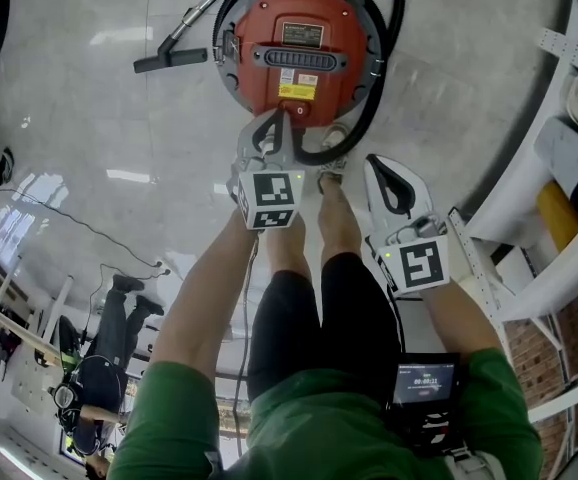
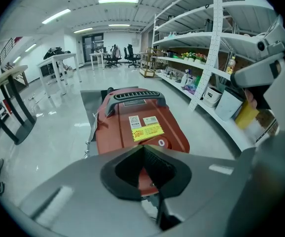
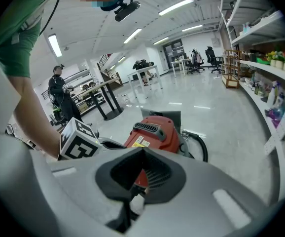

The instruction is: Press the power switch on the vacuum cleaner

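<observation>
- The red vacuum cleaner [image 1: 304, 53] stands on the floor [image 1: 79, 128]. Its power switch [image 2: 161, 142] lies just ahead of the left claw [image 1: 280, 118], whose jaws are together and empty.
- The right claw [image 1: 381, 165], likewise closed and empty, hangs farther back, to the right.

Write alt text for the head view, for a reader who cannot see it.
Seen from steeply above, a red vacuum cleaner sits on a grey floor. The left hand-held gripper, jaws together, is over its near edge; the right hand-held gripper is farther back, beside the person's legs.
</observation>
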Action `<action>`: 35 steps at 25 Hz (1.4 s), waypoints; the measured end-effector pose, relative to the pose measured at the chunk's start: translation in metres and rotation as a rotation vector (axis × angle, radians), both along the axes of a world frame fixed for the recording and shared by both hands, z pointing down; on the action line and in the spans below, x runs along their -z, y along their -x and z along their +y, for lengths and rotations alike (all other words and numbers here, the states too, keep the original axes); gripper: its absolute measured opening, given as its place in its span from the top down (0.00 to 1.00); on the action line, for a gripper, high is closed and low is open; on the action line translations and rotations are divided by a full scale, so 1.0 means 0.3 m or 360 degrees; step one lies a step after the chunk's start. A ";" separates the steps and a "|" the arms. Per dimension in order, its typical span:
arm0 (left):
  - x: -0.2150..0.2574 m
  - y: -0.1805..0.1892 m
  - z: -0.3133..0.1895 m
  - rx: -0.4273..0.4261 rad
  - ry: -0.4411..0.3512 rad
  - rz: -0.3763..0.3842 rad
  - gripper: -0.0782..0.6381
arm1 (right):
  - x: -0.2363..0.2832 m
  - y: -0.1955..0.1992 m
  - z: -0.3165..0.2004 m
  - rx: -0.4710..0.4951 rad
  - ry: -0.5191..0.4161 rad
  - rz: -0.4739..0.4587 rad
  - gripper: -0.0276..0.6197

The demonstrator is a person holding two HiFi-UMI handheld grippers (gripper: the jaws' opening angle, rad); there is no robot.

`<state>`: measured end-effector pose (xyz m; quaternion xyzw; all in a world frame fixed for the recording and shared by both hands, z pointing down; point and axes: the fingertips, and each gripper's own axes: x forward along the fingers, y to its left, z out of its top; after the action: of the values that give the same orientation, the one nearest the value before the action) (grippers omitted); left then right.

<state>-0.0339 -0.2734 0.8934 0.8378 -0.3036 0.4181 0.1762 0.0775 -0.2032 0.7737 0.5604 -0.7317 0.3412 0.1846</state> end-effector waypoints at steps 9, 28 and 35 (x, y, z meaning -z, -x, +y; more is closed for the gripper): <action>-0.005 -0.002 0.003 -0.0016 0.0013 -0.0004 0.88 | 0.011 0.004 -0.020 0.0006 -0.0010 0.0006 0.96; 0.365 0.060 -0.073 0.0050 -0.0156 0.0076 0.88 | 0.320 -0.004 -0.065 0.0016 -0.0140 0.0091 0.96; 0.714 0.066 -0.070 0.0109 -0.0328 0.0259 0.88 | 0.532 0.003 -0.076 0.0024 -0.0272 0.0136 0.96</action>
<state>-0.0538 -0.2945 0.6793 0.8718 -0.3580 0.3090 0.1273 0.0766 -0.2260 0.6142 0.5827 -0.7538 0.2519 0.1696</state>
